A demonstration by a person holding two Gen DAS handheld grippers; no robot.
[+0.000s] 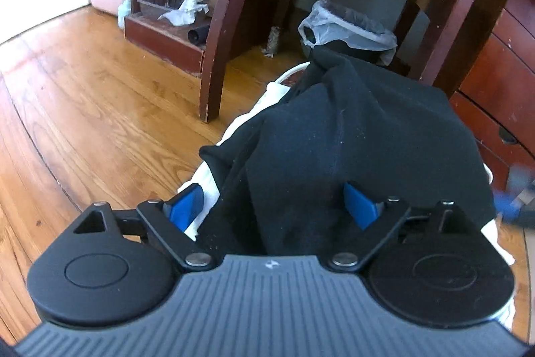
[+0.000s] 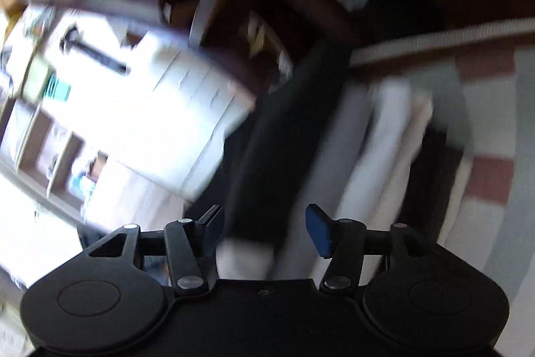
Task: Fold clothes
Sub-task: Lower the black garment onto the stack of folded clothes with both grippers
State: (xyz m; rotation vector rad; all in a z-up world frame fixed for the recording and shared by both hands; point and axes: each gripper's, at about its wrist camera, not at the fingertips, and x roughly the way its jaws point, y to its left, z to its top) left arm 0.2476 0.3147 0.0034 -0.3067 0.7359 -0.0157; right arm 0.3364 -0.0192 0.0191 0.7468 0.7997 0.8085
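Observation:
A black garment (image 1: 351, 136) lies bunched over a white cloth (image 1: 254, 109) in the left wrist view. My left gripper (image 1: 274, 203) is open, its blue pads (image 1: 185, 206) spread wide on either side of a fold of the black garment, which lies between them. In the right wrist view, which is blurred by motion, my right gripper (image 2: 264, 230) is open and empty, above a dark strip of the black garment (image 2: 264, 153) and pale folded cloth (image 2: 378, 149).
A dark wooden chair (image 1: 227, 22) stands over the wood floor (image 1: 83, 96). A bin with a plastic liner (image 1: 347, 29) sits behind the garment. A red-brown drawer unit (image 1: 501, 62) is at the right. A red, white and grey rug (image 2: 491, 129) lies at the right.

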